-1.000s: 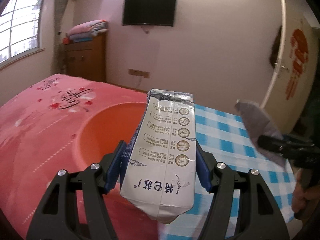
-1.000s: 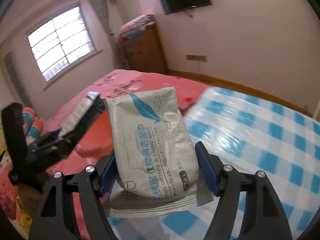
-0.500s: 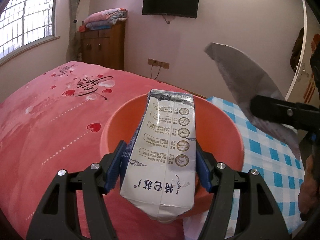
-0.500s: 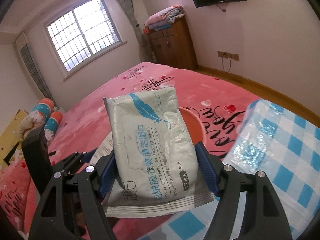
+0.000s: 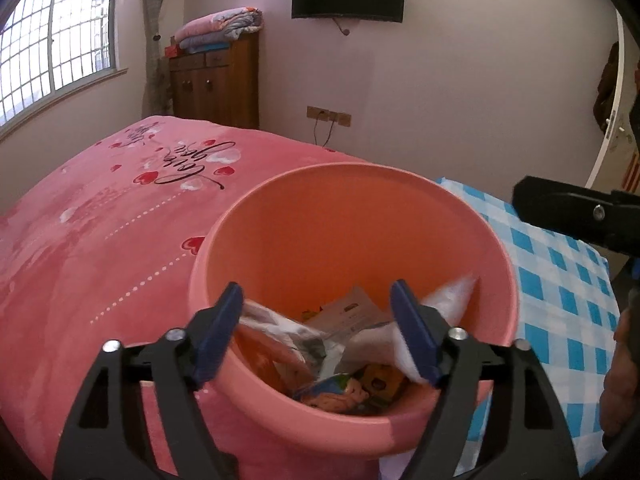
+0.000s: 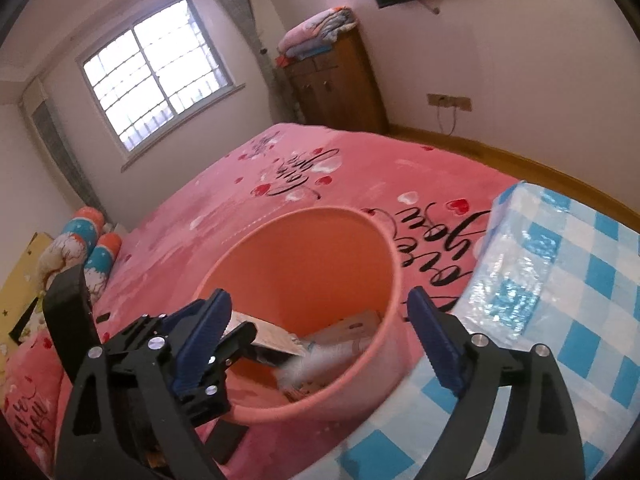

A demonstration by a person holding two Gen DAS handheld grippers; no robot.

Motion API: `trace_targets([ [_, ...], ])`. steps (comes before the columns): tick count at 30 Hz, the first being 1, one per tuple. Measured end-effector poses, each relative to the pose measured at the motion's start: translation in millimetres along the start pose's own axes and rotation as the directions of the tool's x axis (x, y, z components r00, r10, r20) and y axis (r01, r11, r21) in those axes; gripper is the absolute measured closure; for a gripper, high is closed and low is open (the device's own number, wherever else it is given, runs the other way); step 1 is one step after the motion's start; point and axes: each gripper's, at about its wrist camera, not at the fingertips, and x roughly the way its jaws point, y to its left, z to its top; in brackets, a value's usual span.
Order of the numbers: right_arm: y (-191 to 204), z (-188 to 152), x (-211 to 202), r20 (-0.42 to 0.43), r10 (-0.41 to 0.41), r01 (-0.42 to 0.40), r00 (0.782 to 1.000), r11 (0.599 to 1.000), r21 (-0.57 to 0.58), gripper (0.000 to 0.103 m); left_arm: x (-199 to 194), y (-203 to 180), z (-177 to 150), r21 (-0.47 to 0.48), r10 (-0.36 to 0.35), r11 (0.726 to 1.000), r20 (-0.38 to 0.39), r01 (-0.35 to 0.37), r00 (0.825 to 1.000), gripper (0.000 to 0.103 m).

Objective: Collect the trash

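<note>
Left claw (image 5: 316, 332) and right claw (image 6: 320, 340) opening, nothing between jaws | trash (image 5: 340, 364) lies in bucket (image 5: 352, 184) below both | we judge it light, crushable; grip packets at flat faces.

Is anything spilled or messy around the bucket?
Nothing stands out. The trash lies jumbled inside the bucket, none spilled onto the bed or the checked cloth beside it.
</note>
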Motion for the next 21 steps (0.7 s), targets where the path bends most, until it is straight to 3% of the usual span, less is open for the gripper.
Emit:
trace_targets([
  [4, -15.5, -9.5, -18.7, 0.042, -0.059, 0.058, 0.997, 0.998, 0.026, 0.012, -5.1, -6.0, -0.6, 0.029, 0.049, 0.998, 0.022, -0.049, 0.999, 0.016],
  [13, -46.5, -38.6, -52.9, 0.079, -0.176, 0.169, 0.981, 0.982, 0.082, 0.012, -22.9, -21.8, 0.5, 0.047, 0.031, 0.998, 0.052, -0.034, 0.998, 0.01],
  [21, -71.5, -67.6, -86.5, 0.089, -0.25, 0.236, 0.964, 0.961, 0.142, 0.009, -39.2, -57.9, -2.0, 0.095, -0.015, 0.995, 0.072, 0.008, 0.997, 0.01],
])
